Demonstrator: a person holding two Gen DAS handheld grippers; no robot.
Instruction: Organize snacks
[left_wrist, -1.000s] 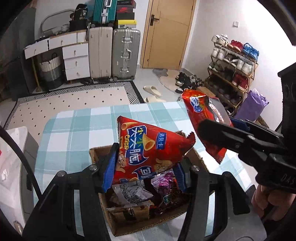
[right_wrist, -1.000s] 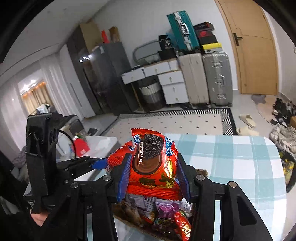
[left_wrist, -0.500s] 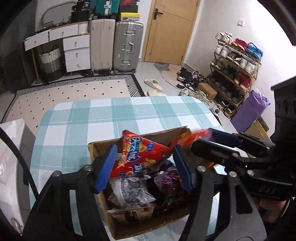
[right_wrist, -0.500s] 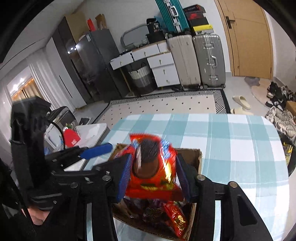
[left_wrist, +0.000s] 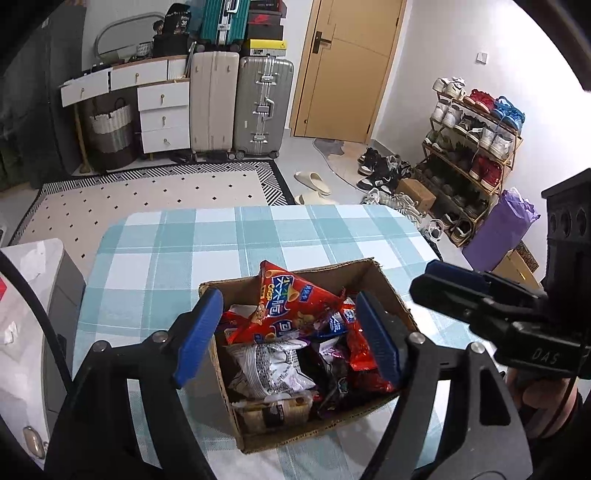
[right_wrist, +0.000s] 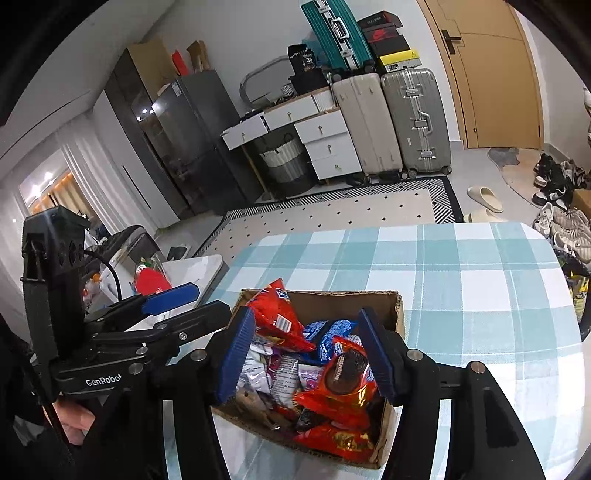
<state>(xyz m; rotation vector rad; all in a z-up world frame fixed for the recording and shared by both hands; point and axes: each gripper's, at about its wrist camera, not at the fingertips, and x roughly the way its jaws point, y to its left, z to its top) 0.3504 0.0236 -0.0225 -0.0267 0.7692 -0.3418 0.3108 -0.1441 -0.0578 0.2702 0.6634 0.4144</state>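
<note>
Snacks boxed — fingers opening.

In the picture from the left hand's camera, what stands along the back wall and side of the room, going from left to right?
White drawers → beige suitcase → silver suitcase → wooden door → shoe rack → purple bag.

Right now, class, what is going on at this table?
A person holding a gripper in each hand is sorting snacks into a cardboard box on the checked tablecloth. The left gripper and right gripper hover over it, jaws opening, gripping nothing. The red chip bag and cookie packet lie inside.
</note>
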